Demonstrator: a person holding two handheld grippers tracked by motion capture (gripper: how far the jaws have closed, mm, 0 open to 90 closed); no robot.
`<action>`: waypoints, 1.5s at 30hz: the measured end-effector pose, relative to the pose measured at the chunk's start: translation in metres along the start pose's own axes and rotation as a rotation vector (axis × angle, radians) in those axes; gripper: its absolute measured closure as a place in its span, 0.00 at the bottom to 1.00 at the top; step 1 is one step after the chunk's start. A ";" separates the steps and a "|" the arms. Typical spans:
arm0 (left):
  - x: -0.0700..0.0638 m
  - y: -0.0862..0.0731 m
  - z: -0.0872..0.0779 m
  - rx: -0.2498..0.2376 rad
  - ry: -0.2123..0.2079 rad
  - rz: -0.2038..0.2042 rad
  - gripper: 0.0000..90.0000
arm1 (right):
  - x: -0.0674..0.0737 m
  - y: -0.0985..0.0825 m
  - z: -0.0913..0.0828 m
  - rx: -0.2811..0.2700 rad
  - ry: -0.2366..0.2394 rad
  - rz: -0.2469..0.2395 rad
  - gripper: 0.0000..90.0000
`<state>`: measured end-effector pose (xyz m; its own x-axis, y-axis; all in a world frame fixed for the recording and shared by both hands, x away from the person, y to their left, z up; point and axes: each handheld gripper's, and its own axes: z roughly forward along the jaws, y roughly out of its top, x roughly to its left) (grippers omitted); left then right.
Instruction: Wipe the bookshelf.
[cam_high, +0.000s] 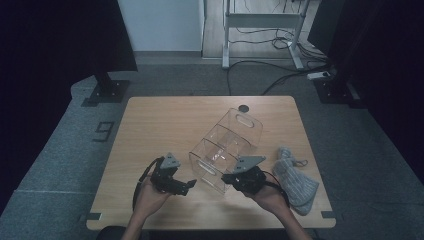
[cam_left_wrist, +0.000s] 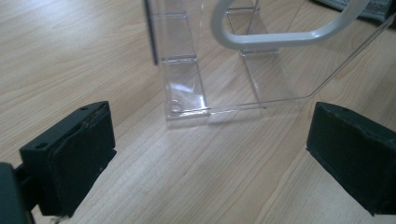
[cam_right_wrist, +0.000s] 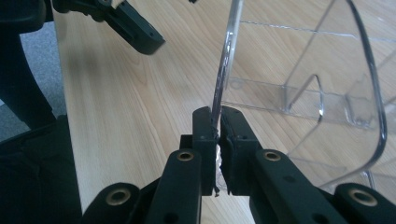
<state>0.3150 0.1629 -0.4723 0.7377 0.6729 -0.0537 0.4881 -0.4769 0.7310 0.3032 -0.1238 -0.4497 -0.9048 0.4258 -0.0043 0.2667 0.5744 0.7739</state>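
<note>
Right gripper (cam_right_wrist: 217, 123) is pinching the near end wall of the clear acrylic organizer (cam_high: 226, 148), jaws clamped on the thin edge. Left gripper (cam_left_wrist: 210, 154) is sitting wide open, nothing between the jaws, just beside the organizer's near left corner. The organizer is lying mid-table (cam_high: 150, 125), grey knit cloth (cam_high: 296, 181) lying to its right.

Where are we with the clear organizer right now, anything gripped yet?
Done: the right tool is clamped on the thin near wall of the clear organizer. In hand: that pinch. Left: the left tool is open beside it, touching nothing, and the grey knitted cloth lies outside on the table.
</note>
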 end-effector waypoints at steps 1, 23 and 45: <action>0.000 0.000 0.000 0.000 0.000 0.000 0.02 | 0.001 0.002 0.002 0.001 0.004 -0.007 0.93; -0.013 0.000 0.002 0.028 0.010 0.021 0.00 | 0.008 0.030 0.028 0.001 0.024 -0.008 0.67; -0.029 0.020 0.015 0.038 0.126 -0.022 0.09 | -0.055 -0.046 -0.030 0.023 -0.165 0.180 0.55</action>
<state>0.3102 0.1250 -0.4666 0.6630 0.7484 0.0181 0.5231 -0.4805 0.7039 0.3304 -0.1944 -0.4660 -0.7760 0.6302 0.0272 0.4279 0.4943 0.7567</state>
